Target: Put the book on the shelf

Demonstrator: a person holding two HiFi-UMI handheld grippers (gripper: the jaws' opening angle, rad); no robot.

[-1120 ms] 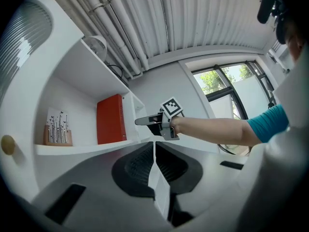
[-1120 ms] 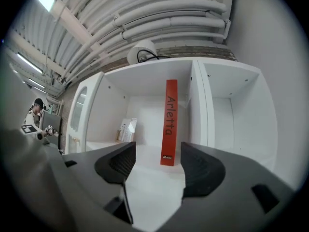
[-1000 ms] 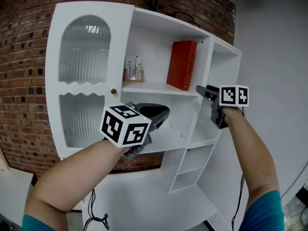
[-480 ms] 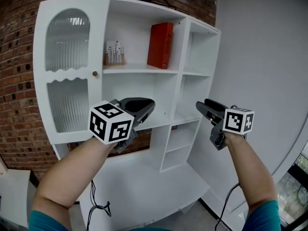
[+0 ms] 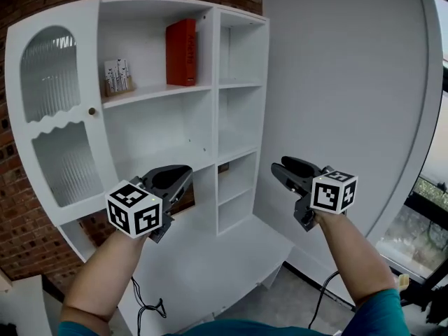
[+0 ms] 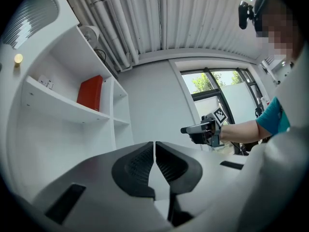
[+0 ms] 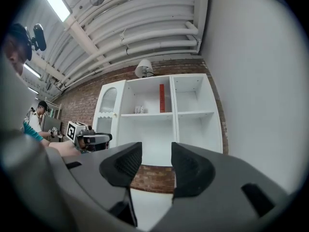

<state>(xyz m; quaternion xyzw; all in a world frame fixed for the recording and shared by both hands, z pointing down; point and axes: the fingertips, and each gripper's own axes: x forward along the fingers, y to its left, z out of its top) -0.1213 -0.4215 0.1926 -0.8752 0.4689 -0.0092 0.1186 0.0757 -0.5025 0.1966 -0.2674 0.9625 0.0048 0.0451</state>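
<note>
**Red book** (image 5: 180, 52): upright on the upper shelf (image 5: 157, 92) of the white cabinet (image 5: 238, 117), against that compartment's right wall.

**The 2 tools:** both hang low, well apart from the book.
- Left tool (image 5: 183, 175): jaws together, empty.
- Right tool (image 5: 281, 171): jaws apart, just closed partway, nothing between them.

**Step, as judged:** placement looks complete. The next move calls only for keeping both tools clear of the cabinet.

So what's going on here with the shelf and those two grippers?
A person holds a gripper in each hand, facing a white shelf unit. The red book already stands upright on its upper shelf. Neither gripper holds anything: the left gripper has its fingers together; the right gripper has its fingers apart, having just been closing with nothing between them.
</note>
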